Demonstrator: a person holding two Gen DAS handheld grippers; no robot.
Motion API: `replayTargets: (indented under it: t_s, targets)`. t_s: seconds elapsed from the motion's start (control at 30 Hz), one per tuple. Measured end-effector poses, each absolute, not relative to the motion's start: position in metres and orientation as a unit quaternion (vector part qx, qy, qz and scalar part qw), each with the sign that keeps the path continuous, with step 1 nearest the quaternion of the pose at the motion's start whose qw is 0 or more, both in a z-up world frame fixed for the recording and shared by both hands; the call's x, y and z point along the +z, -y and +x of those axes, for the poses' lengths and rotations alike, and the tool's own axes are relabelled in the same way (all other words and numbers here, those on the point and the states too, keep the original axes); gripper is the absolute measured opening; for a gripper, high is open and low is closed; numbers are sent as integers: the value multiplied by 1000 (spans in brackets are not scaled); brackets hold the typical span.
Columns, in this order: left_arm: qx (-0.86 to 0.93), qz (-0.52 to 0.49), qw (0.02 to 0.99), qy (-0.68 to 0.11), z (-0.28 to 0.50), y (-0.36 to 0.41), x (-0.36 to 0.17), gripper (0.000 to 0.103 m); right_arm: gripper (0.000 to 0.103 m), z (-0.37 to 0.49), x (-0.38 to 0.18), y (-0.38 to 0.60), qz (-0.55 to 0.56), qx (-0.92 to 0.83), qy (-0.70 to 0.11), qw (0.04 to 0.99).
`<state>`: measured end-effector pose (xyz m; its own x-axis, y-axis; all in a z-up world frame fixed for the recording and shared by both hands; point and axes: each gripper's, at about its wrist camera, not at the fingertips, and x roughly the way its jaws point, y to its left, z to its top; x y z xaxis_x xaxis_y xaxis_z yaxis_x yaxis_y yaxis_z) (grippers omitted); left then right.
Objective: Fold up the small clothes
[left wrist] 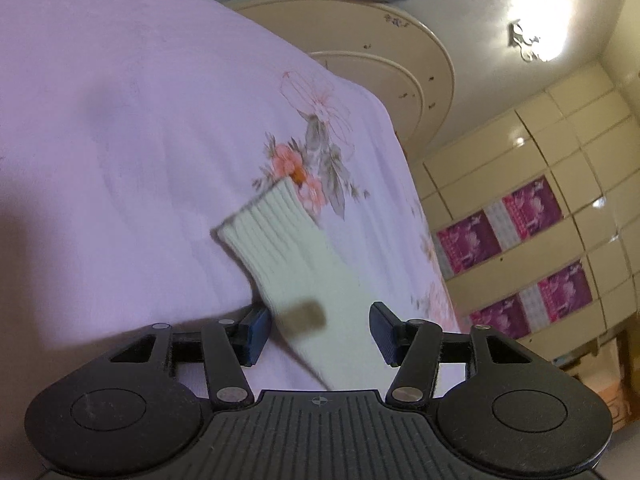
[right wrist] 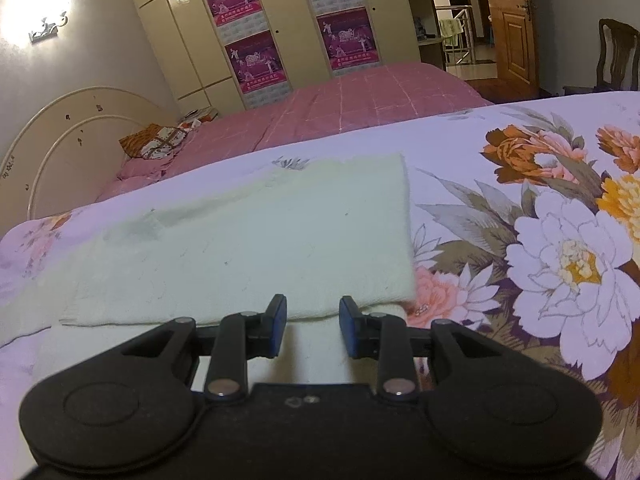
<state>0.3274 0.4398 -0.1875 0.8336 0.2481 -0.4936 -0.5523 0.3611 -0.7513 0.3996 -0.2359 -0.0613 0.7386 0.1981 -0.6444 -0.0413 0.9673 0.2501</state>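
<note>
A pale ribbed sock lies slanted on the lilac floral bedsheet, its cuff pointing away. It has a blurred brownish patch near the jaws. My left gripper is open over it. The sock runs between the blue pads and passes under the right-hand finger, and it looks flat, not squeezed. In the right wrist view a pale green folded cloth is spread on the same sheet. My right gripper stands narrowly open at its near edge, with a lower layer of cloth showing in the gap, not pinched.
A cream rounded headboard stands past the bed's end. A wardrobe with purple posters lines the wall. A second bed with a pink checked cover lies beyond, and a door and a wooden chair are at the far right.
</note>
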Motion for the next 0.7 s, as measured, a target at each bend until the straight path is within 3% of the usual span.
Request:
replayTargets:
  t_s: [0.13, 0.2, 0.4, 0.7]
  targets:
    - [255, -501, 814, -149, 337, -448, -187, 54, 29, 399, -62, 243, 113, 58, -357, 926]
    - [274, -475, 817, -177, 348, -449, -184, 3, 29, 399, -63, 247, 114, 55, -358, 925]
    - [226, -397, 874, -169, 370, -419, -151, 2, 29, 398, -59, 253, 117, 52, -353, 927]
    - [53, -252, 940, -223, 446, -271, -113, 2, 29, 395, -58, 253, 126, 51, -350, 927]
